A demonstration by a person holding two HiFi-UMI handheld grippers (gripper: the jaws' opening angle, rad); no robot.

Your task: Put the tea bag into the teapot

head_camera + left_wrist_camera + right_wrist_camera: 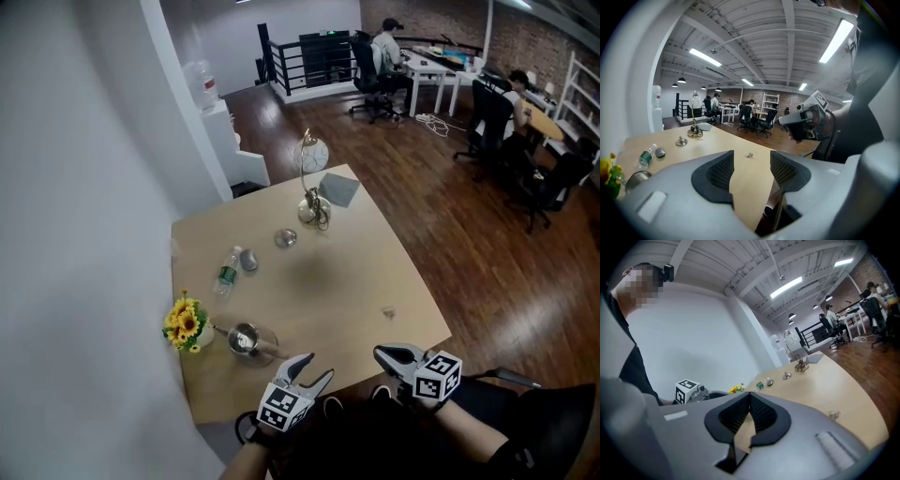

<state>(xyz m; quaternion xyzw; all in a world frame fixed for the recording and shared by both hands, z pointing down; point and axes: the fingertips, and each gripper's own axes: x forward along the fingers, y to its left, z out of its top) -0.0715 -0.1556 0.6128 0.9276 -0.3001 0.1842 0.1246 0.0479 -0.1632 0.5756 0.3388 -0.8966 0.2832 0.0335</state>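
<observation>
A small tea bag (388,312) lies on the wooden table (356,272) near its front right; it also shows in the left gripper view as a tea bag (749,155) beyond the jaws. The glass teapot (250,341) with a metal insert stands at the front left, beside the sunflowers. My left gripper (319,366) hovers over the table's front edge, open and empty, to the right of the teapot. My right gripper (380,352) is at the front edge below the tea bag, jaws shut with nothing between them.
Sunflowers (185,323), a water bottle (226,272), a grey object (247,260), a small lid (285,238), a round lamp-like stand (314,178) and a grey pad (339,189) sit on the table. A white wall borders the left. People work at desks far behind.
</observation>
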